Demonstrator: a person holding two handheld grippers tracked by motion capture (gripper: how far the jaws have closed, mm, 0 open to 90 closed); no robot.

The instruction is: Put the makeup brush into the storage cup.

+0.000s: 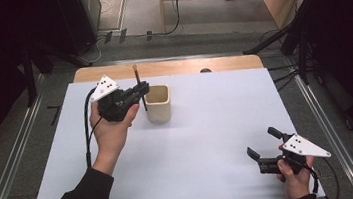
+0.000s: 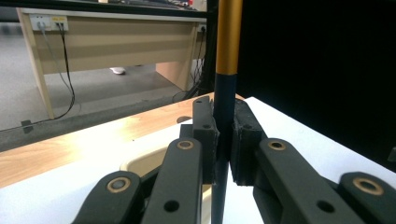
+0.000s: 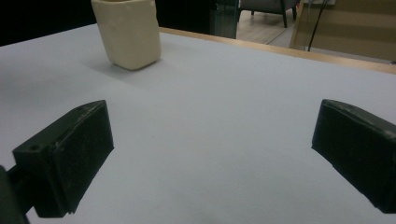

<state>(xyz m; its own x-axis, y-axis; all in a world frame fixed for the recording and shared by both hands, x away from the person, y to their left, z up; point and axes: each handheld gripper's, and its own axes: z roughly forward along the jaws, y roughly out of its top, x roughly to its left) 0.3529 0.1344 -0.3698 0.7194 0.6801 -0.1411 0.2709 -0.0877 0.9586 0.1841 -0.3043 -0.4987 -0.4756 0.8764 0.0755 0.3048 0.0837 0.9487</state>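
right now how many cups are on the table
1. The cream cup stands upright on the white table, toward its far left part, just beside the left gripper, which holds a pen upright next to it. Its inside can't be seen.

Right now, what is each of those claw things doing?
Left gripper: closed on the upright pencil, beside the cup.
Right gripper: open, holding nothing.

Both forearms wore dark sleeves. Each gripper, left gripper [image 1: 141, 90] and right gripper [image 1: 263, 146], was black with a grey three-cornered plate bearing black dots. A black cable trailed from each. Brass-ringed pivots showed on the black linkage arms.
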